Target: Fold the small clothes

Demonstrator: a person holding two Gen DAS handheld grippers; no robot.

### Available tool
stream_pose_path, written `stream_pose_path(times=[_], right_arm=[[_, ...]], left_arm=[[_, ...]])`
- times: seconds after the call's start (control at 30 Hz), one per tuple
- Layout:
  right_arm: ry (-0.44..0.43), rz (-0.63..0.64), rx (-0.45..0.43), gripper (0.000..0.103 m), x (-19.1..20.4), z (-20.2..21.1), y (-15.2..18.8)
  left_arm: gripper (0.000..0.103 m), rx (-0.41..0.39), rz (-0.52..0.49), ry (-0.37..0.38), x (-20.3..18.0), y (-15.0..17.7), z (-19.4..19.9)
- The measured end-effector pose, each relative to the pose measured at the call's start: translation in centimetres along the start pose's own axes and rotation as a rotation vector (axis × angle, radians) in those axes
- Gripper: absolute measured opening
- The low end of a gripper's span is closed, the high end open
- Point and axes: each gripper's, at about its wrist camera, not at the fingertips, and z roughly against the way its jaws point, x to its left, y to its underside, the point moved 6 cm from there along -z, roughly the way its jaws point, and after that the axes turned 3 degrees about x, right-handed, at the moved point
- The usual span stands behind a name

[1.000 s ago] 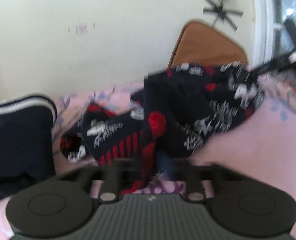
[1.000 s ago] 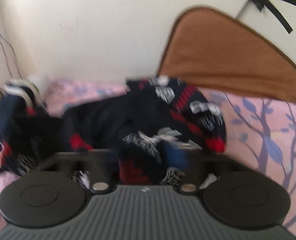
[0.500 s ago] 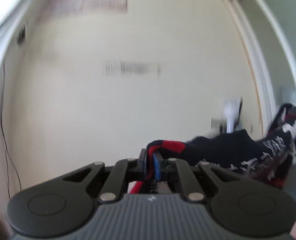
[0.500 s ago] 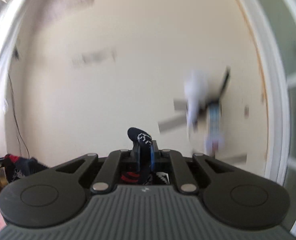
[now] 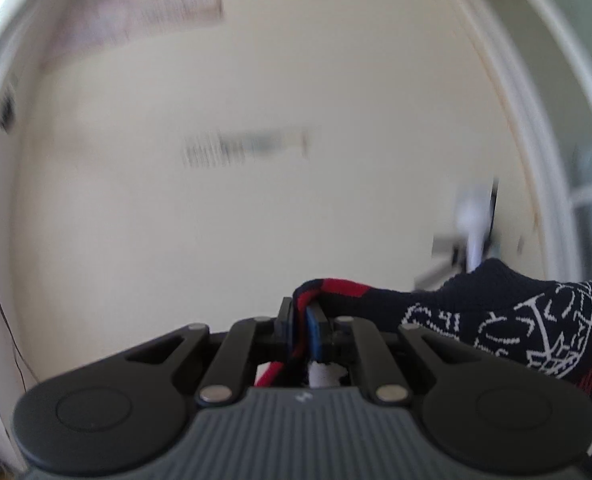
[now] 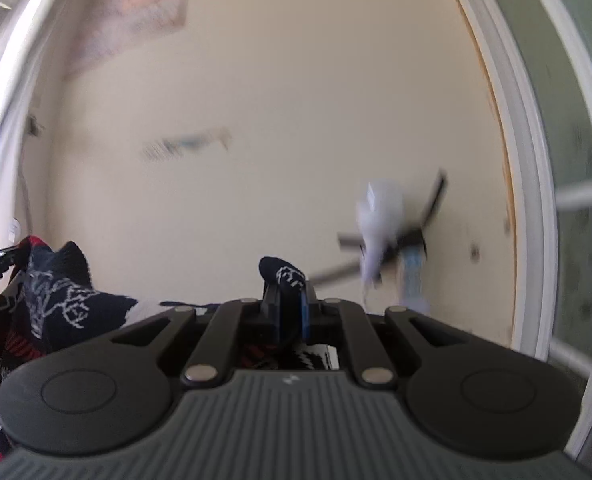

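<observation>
Held up in the air against a cream wall (image 5: 256,220): dark patterned garment (image 5: 516,320) stretched between left gripper (image 5: 302,320) and right gripper (image 6: 290,300), both jaws pinching an edge of it. No fold visible yet; laying down and folding apparently all left.

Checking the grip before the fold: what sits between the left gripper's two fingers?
In the left wrist view, the left gripper is clamped on the red-trimmed edge of the dark patterned garment; the fabric fills the gap.
</observation>
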Motion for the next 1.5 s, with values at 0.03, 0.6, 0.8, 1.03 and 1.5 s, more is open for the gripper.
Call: stream_pose_path(times=[0.03,0.6,0.8,1.03,1.5], right_arm=[[0.021,-0.021,0.045,0.012,-1.1,-2.3,1.8],[0.009,-0.100,0.561,0.051,-6.4,-25.3,23.2],[-0.029,-0.111,0.753,0.058,-3.4,-31.1,28.8],[0.110,0.150,0.665,0.014,-1.3,-32.3,31.3],[0.198,-0.339,0.542,0.059,-16.8,-15.1,27.6]], left_arm=[[0.007,0.051,-0.023,-0.017,-0.7,1.5,-2.4],[0.055,0.777,-0.108,-0.082,-3.3,29.1,-23.4],[0.062,0.914,-0.283,-0.099,-4.0,34.0,-23.5],[0.011,0.813,-0.379,-0.158,-4.5,33.4,-24.1],[0.051,0.657,0.144,0.083,-3.9,25.4,-16.8]])
